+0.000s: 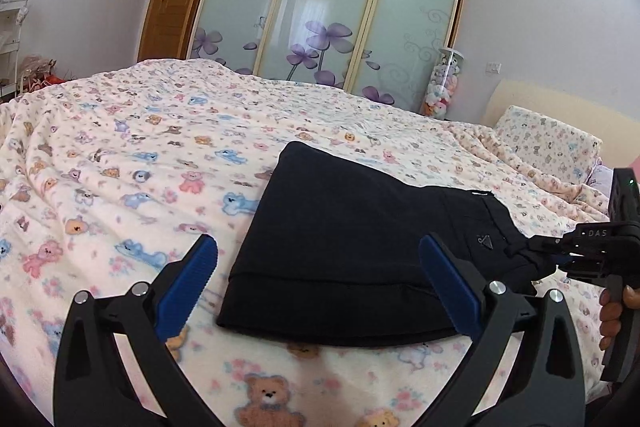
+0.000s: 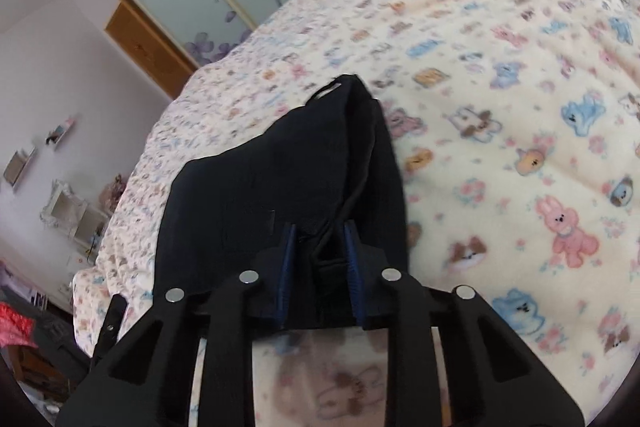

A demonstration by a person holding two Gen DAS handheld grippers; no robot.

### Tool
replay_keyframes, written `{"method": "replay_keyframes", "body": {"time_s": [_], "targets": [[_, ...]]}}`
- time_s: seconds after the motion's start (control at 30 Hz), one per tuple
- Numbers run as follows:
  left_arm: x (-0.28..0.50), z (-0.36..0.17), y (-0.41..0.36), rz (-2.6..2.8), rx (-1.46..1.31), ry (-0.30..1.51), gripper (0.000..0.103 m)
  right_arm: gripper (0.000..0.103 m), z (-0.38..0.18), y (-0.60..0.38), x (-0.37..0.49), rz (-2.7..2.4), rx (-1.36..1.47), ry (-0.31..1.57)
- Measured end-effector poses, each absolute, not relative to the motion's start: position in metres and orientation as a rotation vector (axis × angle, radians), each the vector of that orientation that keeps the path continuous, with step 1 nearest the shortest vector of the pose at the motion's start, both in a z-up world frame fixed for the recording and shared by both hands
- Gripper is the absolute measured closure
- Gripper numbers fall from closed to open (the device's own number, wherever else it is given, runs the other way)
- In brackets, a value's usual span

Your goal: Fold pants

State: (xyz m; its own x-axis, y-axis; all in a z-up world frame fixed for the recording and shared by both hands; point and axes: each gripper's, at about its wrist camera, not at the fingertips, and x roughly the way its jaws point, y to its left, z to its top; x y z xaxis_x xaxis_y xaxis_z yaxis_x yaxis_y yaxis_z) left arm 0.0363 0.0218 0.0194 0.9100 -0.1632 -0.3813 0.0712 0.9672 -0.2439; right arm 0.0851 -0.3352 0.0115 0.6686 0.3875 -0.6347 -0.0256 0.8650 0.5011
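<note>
Black pants (image 1: 344, 247) lie folded into a compact slab on the bed (image 1: 120, 163), small logo visible. Left gripper (image 1: 320, 287) fingers spread wide, holding nothing, hem edge at 12 o'clock. Right gripper (image 2: 320, 259) fingers pinched onto bunched waistband fabric, at 3 o'clock.

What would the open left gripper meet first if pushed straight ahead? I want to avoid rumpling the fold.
Probably the folded black pants: the open left gripper points at their near folded edge on the teddy-bear blanket. Height above them is unclear.
</note>
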Motion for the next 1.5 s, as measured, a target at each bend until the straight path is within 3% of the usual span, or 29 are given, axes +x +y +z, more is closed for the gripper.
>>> {"method": "replay_keyframes", "body": {"time_s": [0.17,0.33,0.5,0.57,0.8,0.83,0.93,1.1,1.33,1.4,1.5], "targets": [[0.041,0.016,0.025,-0.116,-0.238,0.435,0.002,0.075,-0.017,-0.341,0.095,0.187,0.471,0.907],[0.053,0.014,0.032,-0.135,-0.281,0.486,0.002,0.053,0.000,-0.345,0.083,0.167,0.434,0.853],[0.070,0.027,0.039,-0.207,-0.359,0.480,0.002,0.050,0.030,-0.350,0.067,0.361,0.535,0.639],[0.084,0.030,0.038,-0.280,-0.418,0.515,0.002,0.039,0.028,-0.342,0.070,0.470,0.590,0.656],[0.121,0.004,0.022,-0.344,-0.467,0.691,0.002,0.038,0.012,-0.323,0.084,0.520,0.612,0.775],[0.123,-0.002,0.020,-0.342,-0.445,0.715,0.002,0.032,0.009,-0.324,0.086,0.487,0.602,0.796],[0.128,-0.016,0.007,-0.343,-0.327,0.775,0.002,0.030,-0.012,-0.329,0.091,0.431,0.610,0.874],[0.122,-0.020,-0.016,-0.277,-0.156,0.772,0.002,0.029,-0.003,-0.323,0.088,0.436,0.570,0.849],[0.116,-0.018,-0.014,-0.261,-0.142,0.760,0.002,0.026,0.017,-0.329,0.077,0.556,0.621,0.734],[0.115,-0.018,-0.017,-0.252,-0.128,0.762,0.002,0.020,0.010,-0.326,0.082,0.537,0.609,0.777],[0.115,-0.018,-0.020,-0.245,-0.108,0.763,0.002,0.019,-0.013,-0.323,0.093,0.478,0.566,0.887]]}}
